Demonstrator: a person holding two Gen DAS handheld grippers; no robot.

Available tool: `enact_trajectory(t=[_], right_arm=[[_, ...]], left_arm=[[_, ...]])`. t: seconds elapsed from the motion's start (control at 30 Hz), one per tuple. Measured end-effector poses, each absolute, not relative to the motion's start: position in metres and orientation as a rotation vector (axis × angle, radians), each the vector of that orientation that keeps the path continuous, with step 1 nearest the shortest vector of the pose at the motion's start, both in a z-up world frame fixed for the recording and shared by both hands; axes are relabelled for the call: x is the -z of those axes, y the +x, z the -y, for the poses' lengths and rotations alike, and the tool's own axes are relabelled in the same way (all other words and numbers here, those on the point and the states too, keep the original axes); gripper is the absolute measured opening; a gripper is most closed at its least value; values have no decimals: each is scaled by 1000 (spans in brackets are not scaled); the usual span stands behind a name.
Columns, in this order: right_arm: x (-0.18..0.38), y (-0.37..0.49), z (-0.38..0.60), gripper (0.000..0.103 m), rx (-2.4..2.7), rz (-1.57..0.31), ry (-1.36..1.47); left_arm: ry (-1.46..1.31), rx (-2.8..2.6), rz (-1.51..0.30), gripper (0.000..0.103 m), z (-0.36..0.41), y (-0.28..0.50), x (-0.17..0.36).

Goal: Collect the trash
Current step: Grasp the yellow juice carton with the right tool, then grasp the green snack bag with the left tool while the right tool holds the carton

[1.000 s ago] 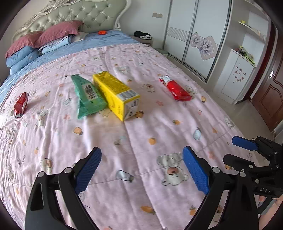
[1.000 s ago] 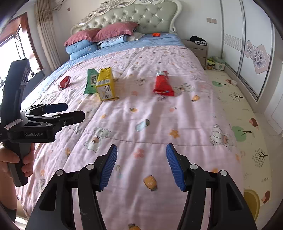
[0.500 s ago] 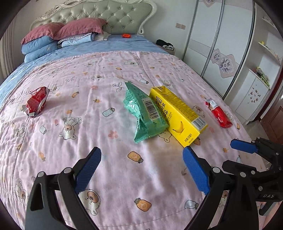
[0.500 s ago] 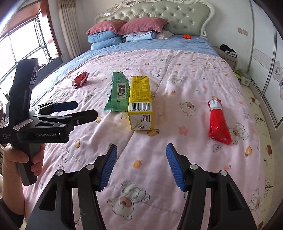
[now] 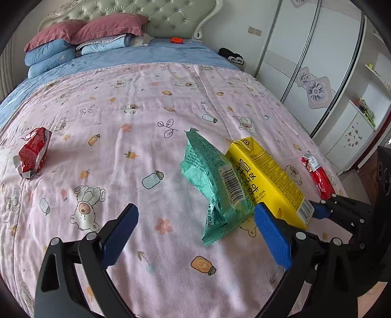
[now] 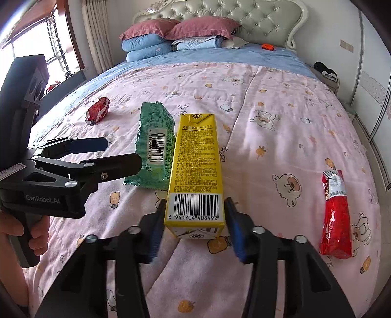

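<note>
A yellow drink carton (image 6: pixel 195 168) lies on the pink quilt, with a green snack packet (image 6: pixel 154 144) touching its left side. My right gripper (image 6: pixel 194 220) is open, its jaws on either side of the carton's near end. My left gripper (image 5: pixel 195 232) is open and empty above the quilt, just short of the green packet (image 5: pixel 217 186) and beside the carton (image 5: pixel 266 181). A long red wrapper (image 6: pixel 336 212) lies to the right and a crumpled red wrapper (image 6: pixel 97 110) to the far left. Both red wrappers also show in the left wrist view, the crumpled one (image 5: pixel 33 153) and the long one (image 5: pixel 317 175).
Pillows (image 6: pixel 176 31) and a tufted headboard (image 6: pixel 244 17) stand at the far end of the bed. A small orange object (image 6: pixel 267 46) lies on the blue sheet. A wardrobe (image 5: pixel 305 61) and a nightstand (image 6: pixel 326 73) stand along the bed's right side.
Both grippers have moved forward over the bed toward the carton and the green packet. My right gripper's jaws now straddle the carton's near end. Both stay open.
</note>
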State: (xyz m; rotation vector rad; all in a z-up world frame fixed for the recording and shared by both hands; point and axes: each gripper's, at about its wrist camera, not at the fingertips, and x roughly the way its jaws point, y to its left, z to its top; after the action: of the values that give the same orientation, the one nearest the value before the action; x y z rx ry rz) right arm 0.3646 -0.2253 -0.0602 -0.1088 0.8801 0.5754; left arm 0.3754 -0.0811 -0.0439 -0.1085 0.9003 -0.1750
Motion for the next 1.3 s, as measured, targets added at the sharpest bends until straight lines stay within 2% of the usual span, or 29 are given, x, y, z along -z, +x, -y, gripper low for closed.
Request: enact_trajectory(t=[0.5,0.53,0.63,0.67,0.77,0.93,1.3], right_arm=[[56,370,261,40,-564,-861,-8],[56,370,262,40,-569,-862,1],[61,373,263,40,-577,-875,20],[64,373,263,40,-578,-881,24],[67,372,261,40,-573,-877,13],[63,363,257,40,-583,-866,-6],[54,337,279,39,-521,-862,15]], left_arm=[[-145,128,-938,96,101,412,63],[-139,114,-934,92,103,414,65],[-146,107,-941,58,105,417,74],[-144,106,-924,57,106,414,76],[-107,121,-882,39,111,402,75],[-17,173,-833,33,133,379,68],[29,170,-819,32,157,320,58]])
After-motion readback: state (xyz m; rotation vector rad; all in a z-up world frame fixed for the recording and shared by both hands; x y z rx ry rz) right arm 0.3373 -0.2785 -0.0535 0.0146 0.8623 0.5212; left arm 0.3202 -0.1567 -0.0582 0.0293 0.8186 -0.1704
